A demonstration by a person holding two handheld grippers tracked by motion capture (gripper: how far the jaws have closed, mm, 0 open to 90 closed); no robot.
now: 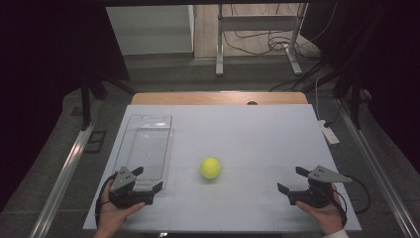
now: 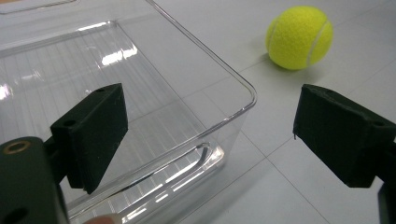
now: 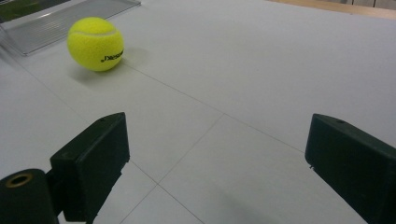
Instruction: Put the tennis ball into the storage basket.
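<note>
A yellow tennis ball (image 1: 210, 168) rests on the white table (image 1: 247, 134) near its middle; it also appears in the left gripper view (image 2: 299, 37) and the right gripper view (image 3: 95, 44). A clear plastic bin (image 1: 146, 146) lies on the left side, empty. My left gripper (image 1: 147, 179) stands open at the bin's near corner (image 2: 233, 100), its jaws wide apart with nothing between them. My right gripper (image 1: 293, 179) is open at the front right, above bare table, well apart from the ball.
The table's wooden far edge (image 1: 218, 97) borders a grey floor. A metal stand (image 1: 257, 39) and cables lie beyond. A white power strip (image 1: 329, 133) sits off the right edge. Rails (image 1: 64, 168) flank both sides.
</note>
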